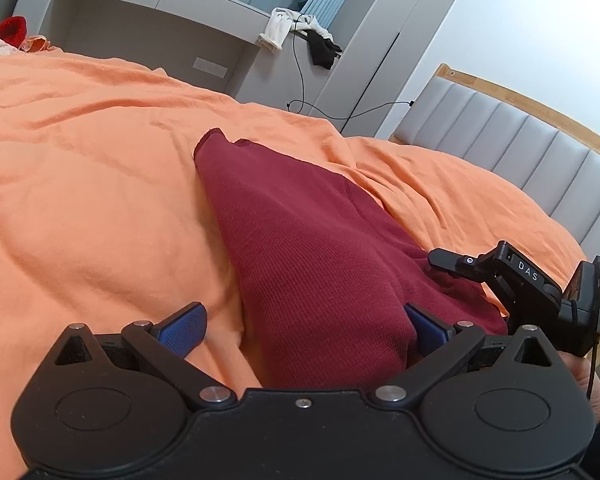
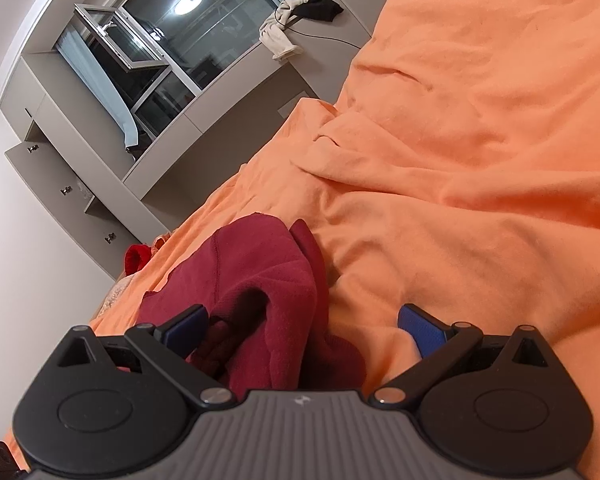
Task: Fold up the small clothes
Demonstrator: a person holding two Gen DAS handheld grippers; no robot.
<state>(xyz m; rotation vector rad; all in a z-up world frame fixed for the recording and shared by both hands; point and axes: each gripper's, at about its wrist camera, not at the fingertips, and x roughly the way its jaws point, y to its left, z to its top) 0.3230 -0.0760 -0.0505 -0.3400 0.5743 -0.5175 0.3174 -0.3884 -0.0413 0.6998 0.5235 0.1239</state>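
A dark red garment (image 1: pixel 320 248) lies on an orange bedspread (image 1: pixel 80 168), running from the frame's centre down to the bottom edge in the left wrist view. The left tool (image 1: pixel 306 330) stands wide, its left blue pad (image 1: pixel 182 330) over the bedspread and its right pad (image 1: pixel 428 332) against the cloth, the garment's near end between them. At the right edge of that frame the right tool (image 1: pixel 444 260) touches the garment's right side. In the right wrist view the garment (image 2: pixel 252 280) bunches at lower centre, and the right tool (image 2: pixel 304 330) stands wide around its folds. A white cloth (image 1: pixel 278 28) and black cloth (image 1: pixel 322 50) hang on a ledge at upper centre.
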